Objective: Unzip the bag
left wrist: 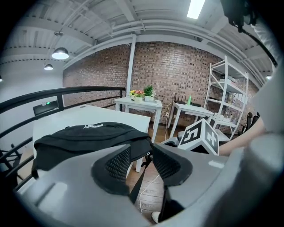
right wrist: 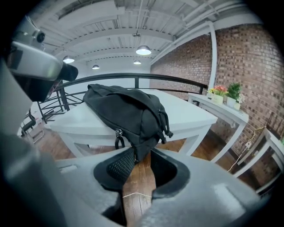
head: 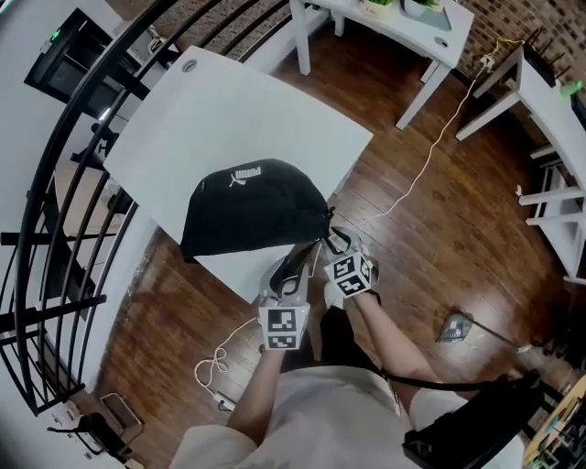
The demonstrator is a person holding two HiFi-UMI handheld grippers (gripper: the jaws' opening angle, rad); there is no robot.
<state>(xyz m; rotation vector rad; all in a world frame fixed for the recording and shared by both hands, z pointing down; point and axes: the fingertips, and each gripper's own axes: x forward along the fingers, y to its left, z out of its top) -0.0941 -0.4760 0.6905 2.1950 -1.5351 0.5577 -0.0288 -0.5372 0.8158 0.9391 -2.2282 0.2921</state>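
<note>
A black bag (head: 252, 209) with a white logo lies on the near corner of a white table (head: 238, 101). Its narrow end with cords and a strap (head: 334, 240) hangs over the table's edge. My left gripper (head: 291, 267) is open just below that corner; in the left gripper view the bag (left wrist: 88, 135) lies ahead and the strap (left wrist: 141, 175) hangs behind the open left gripper (left wrist: 141, 160). My right gripper (right wrist: 142, 162) is open too, with the bag's end (right wrist: 142, 142) dipping toward its gap. A zipper pull (right wrist: 119, 141) dangles just left of it.
A black railing (head: 55, 229) runs along the table's left side. White desks (head: 412, 27) stand at the back, with a white shelf (left wrist: 226, 97) beside them. A white cable (head: 220, 362) lies on the wooden floor near my feet, and a dark bag (head: 476, 421) at the lower right.
</note>
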